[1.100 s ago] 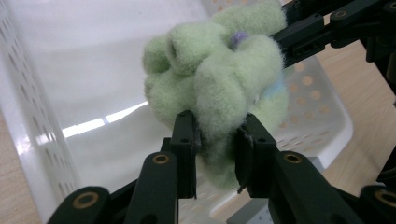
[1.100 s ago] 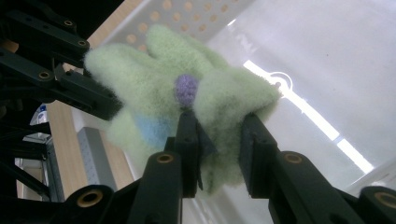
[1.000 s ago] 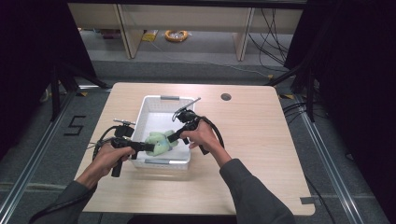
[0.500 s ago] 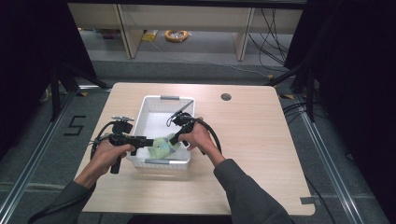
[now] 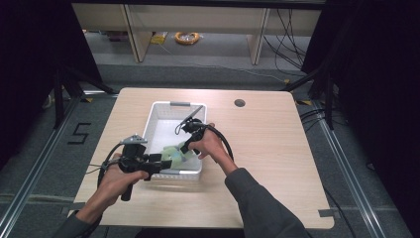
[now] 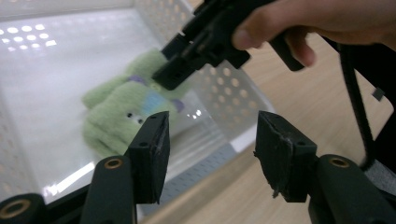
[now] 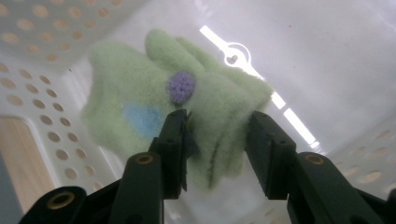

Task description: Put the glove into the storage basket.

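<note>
A light wooden table [image 5: 277,163] with rounded corners stands on a grey floor [image 5: 346,84]. A white perforated basket [image 5: 163,106] rests directly on its top, left of the middle, reaching close to the near edge. A small dark round hole [image 5: 239,103] sits in the tabletop near the far edge, right of the basket.

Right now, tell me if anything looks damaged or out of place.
The left gripper has a ragged, chipped edge on its right-hand jaw pad. Otherwise nothing stands out: the green plush toy lies slumped inside the white basket, between the right gripper's jaws.
</note>
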Demonstrator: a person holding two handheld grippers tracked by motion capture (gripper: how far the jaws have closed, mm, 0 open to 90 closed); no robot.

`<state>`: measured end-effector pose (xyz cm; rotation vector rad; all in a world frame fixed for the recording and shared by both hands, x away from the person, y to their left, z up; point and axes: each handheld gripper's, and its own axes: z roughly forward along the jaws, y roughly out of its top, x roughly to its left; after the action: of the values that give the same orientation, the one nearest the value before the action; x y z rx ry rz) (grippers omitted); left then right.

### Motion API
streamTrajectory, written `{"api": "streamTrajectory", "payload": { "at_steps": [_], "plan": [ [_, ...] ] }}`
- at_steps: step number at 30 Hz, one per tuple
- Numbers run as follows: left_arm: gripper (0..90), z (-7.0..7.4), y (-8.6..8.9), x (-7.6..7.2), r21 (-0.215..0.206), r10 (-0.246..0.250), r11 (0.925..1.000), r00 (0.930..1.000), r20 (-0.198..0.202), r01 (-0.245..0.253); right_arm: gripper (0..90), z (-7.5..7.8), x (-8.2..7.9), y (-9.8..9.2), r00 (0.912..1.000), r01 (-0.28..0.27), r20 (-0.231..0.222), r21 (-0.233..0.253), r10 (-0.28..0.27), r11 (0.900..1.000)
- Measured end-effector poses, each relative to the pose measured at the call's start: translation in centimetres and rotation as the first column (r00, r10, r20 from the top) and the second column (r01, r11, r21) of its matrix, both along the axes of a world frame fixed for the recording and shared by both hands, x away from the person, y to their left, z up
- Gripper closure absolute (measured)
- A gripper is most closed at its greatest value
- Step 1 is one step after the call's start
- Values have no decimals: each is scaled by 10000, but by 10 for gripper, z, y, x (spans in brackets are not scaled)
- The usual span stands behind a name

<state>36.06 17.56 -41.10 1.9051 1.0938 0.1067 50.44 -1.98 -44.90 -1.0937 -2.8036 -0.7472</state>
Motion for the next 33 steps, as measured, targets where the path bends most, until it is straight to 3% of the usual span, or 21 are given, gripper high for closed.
{"api": "streamTrajectory", "payload": {
  "at_steps": [4, 7, 10, 18, 22, 24, 33],
  "plan": [
    [428, -3, -10, -17, -232, -365, 9991, 9993, 119, 368, 554, 2, 1, -2, 9998, 86, 196, -59, -85, 9999],
    [407, -7, -16, -26, -394, -576, 9976, 9983, -36, 574, 535, 8, 2, -5, 9992, 80, 390, -67, -77, 9999],
    [397, -10, -18, -31, -396, -783, 9962, 9969, 5, 782, 533, 16, 0, -8, 9984, 97, 550, 174, -107, 9998],
    [372, -13, -21, -40, -261, -514, 9982, 9962, 708, 534, 513, 31, -10, -20, 9965, -67, 833, 767, 3, 9970],
    [344, -16, -23, -44, -353, -523, 9979, 9971, 557, 543, 484, 38, -18, -29, 9940, -304, 1080, 1075, 187, 9937],
    [333, -18, -24, -44, -146, -567, 9982, 9952, 802, 581, 462, 43, -25, -33, 9951, -176, 990, 1272, 49, 9917],
    [291, -22, -28, -47, -119, -531, 9985, 9947, 878, 543, 435, 58, -51, -58, 9882, -526, 1516, 1879, 239, 9808]
  ]
}}
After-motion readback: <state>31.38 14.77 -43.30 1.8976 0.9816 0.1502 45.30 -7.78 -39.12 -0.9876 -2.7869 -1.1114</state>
